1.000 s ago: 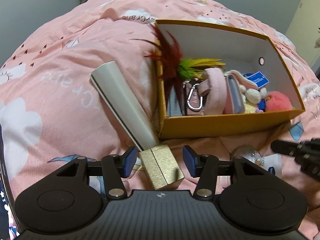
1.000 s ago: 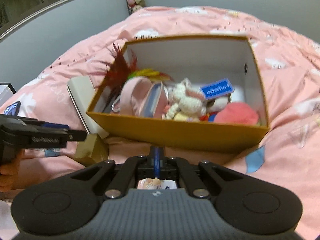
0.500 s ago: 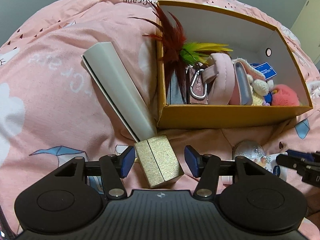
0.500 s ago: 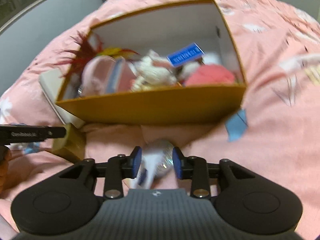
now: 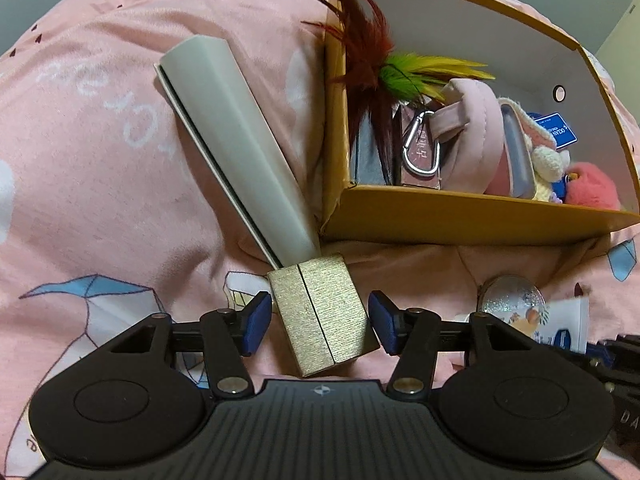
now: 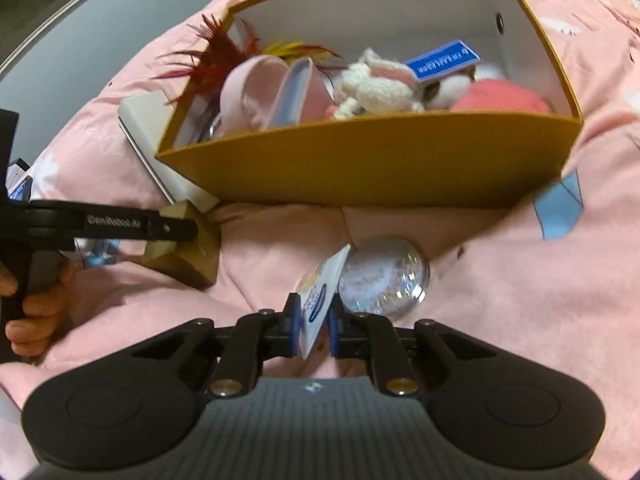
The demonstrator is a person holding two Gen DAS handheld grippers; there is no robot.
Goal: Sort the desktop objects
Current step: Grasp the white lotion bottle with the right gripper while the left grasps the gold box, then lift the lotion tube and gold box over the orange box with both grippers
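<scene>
A small gold box point(image 5: 320, 312) lies on the pink bedspread between the pads of my left gripper point(image 5: 318, 322). Its jaws are closing, with thin gaps still showing on both sides. From the right wrist, the same gold box point(image 6: 192, 256) sits under the left gripper's fingers point(image 6: 160, 224). My right gripper point(image 6: 312, 330) is closing around a white card with a blue label point(image 6: 320, 292). The card stands on edge against a glittery glass ball point(image 6: 384, 280), and a sliver of gap remains at the right pad. The orange storage box point(image 6: 360, 160) stands just beyond.
The orange box point(image 5: 460, 220) holds feathers, a pink pouch, a carabiner, plush toys and a blue tag. A long grey flat case point(image 5: 236, 140) leans along its left side, touching the gold box. A person's hand point(image 6: 36, 308) grips the left tool. The bedspread is soft and wrinkled.
Both grippers have sunk toward the bed. The right jaws went from shut to wide around the card and ball, then narrowed onto the card alone. The left jaws have drawn closer to the gold box.
</scene>
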